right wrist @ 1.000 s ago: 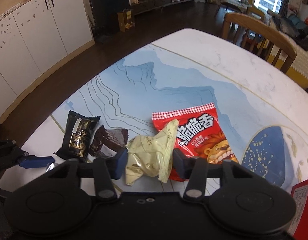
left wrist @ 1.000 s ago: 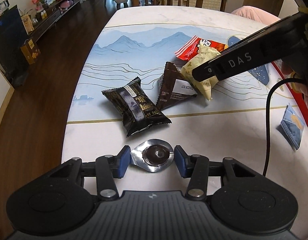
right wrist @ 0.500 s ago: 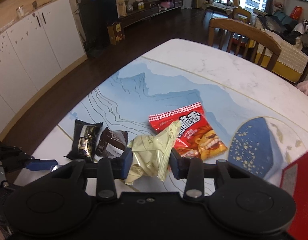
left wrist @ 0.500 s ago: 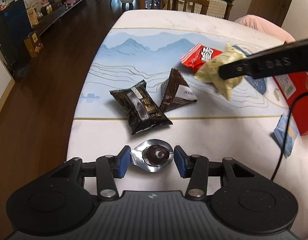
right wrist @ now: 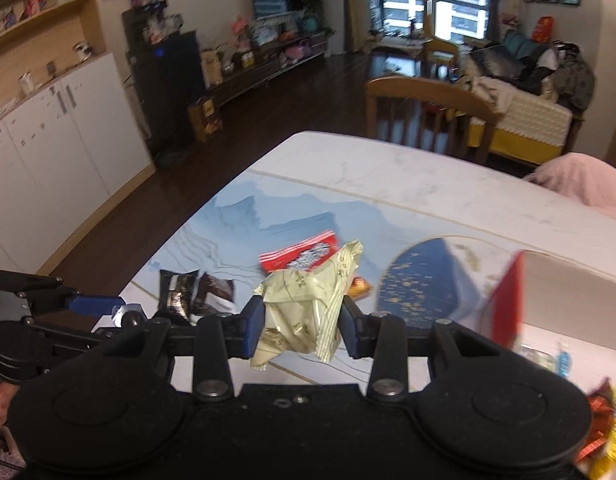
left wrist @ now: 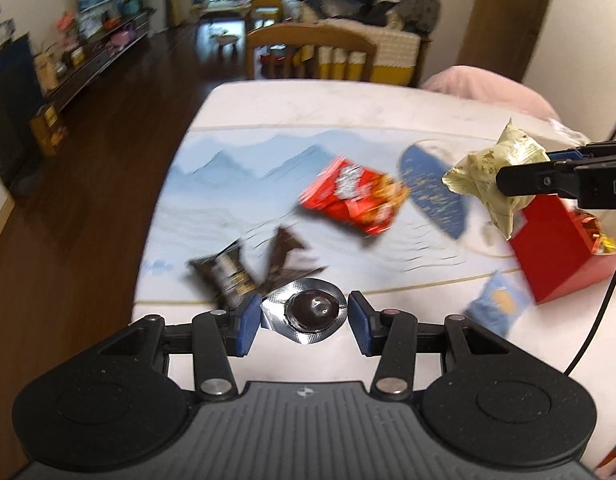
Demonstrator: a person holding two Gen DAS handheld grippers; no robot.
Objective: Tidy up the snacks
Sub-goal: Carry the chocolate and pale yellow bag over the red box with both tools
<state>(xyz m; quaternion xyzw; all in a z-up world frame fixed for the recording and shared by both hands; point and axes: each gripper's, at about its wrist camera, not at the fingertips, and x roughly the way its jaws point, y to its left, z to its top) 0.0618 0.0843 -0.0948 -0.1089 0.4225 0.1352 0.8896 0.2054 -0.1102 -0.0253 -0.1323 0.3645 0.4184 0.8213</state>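
Crumpled pale-yellow packet (right wrist: 303, 312) raised off the worktop beside red box (left wrist: 556, 248). Foil-cupped chocolate (left wrist: 312, 310) raised too. Red packet (left wrist: 352, 200), two dark wrappers (left wrist: 243, 272), blue sachet (left wrist: 496, 304) flat.

Wooden chair (left wrist: 311, 50) behind marbled table (left wrist: 291, 100).

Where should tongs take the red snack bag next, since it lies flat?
By a short crimped edge of the red snack bag, coming from above with one finger slid under it. It lies flat on the table, so its broad faces offer nothing to pinch.
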